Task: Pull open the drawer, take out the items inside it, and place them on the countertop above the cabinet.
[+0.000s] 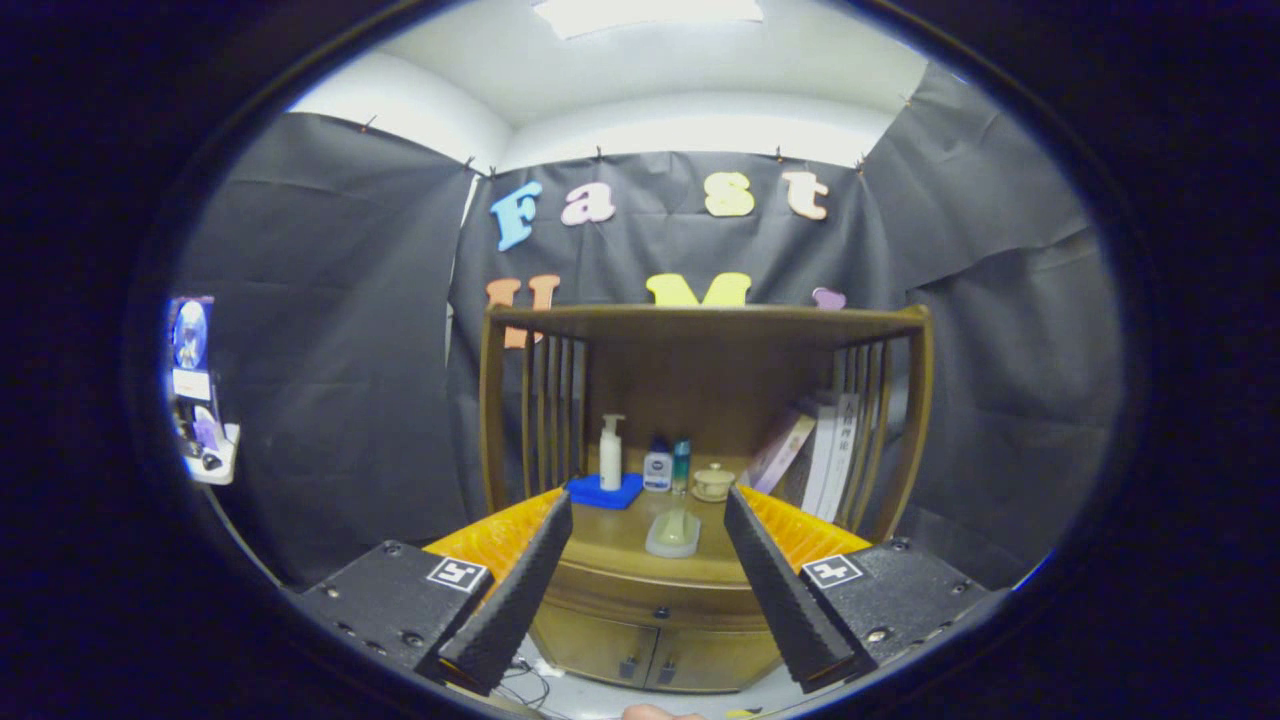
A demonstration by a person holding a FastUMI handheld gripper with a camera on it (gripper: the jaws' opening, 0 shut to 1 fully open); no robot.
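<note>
Wooden cabinet (700,420) set against black cloth wall, bottles (657,468) and a blue pad (605,490) lined up on the countertop (620,540), drawer (655,607) shut below, gripper (648,520) held back, fingers spread, nothing pinched

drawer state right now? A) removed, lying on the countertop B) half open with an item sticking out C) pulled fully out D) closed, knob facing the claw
D: the drawer front sits flush in the cabinet under the countertop, its small dark knob showing, while the claw hangs open and short of it, holding nothing.
</note>
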